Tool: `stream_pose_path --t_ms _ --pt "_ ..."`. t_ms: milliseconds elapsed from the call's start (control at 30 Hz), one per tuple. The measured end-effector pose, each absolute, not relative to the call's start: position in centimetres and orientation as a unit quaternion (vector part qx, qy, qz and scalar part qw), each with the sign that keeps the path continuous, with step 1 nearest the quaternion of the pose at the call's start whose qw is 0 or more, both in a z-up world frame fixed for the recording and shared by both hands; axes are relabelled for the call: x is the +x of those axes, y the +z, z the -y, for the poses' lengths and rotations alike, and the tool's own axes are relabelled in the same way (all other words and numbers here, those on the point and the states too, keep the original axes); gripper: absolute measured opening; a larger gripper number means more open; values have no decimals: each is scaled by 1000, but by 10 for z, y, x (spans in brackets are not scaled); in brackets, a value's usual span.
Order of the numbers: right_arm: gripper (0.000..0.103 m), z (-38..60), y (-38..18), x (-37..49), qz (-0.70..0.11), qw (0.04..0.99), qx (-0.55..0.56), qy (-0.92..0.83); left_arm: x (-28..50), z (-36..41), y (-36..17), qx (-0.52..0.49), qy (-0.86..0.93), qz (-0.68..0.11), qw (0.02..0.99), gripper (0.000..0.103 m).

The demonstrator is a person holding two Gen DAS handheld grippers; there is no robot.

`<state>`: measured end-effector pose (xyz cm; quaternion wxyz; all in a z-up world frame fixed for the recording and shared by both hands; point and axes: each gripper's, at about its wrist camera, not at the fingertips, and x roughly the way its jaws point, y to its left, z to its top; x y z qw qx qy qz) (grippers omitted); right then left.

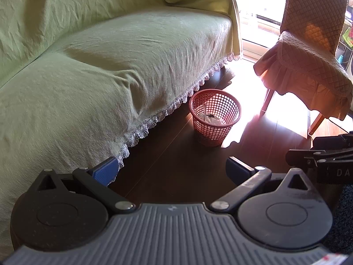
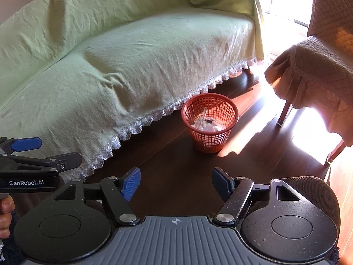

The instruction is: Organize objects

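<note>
While both jaws gape, one basket stands.

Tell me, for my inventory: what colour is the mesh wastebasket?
The plastic mesh wastebasket is orange-red; right wrist view shows it best.

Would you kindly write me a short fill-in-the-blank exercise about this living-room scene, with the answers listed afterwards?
1. The red mesh basket stands on the dark wooden ____.
2. The sofa is draped in a ____ cover with a white lace hem.
3. Both the left gripper and the right gripper are open and hold ____.
4. A white ____ sticks up from the crumpled white contents of the basket.

Missing words: floor; green; nothing; spoon
</note>
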<state>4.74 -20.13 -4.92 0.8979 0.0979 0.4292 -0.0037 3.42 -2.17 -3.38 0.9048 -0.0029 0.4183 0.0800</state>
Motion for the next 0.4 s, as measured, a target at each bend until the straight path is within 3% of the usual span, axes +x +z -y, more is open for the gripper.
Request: stream_pose_path --t_ms 400 --pt "69 200 -48 43 -423 901 99 -2 33 21 -30 6 65 -410 910 102"
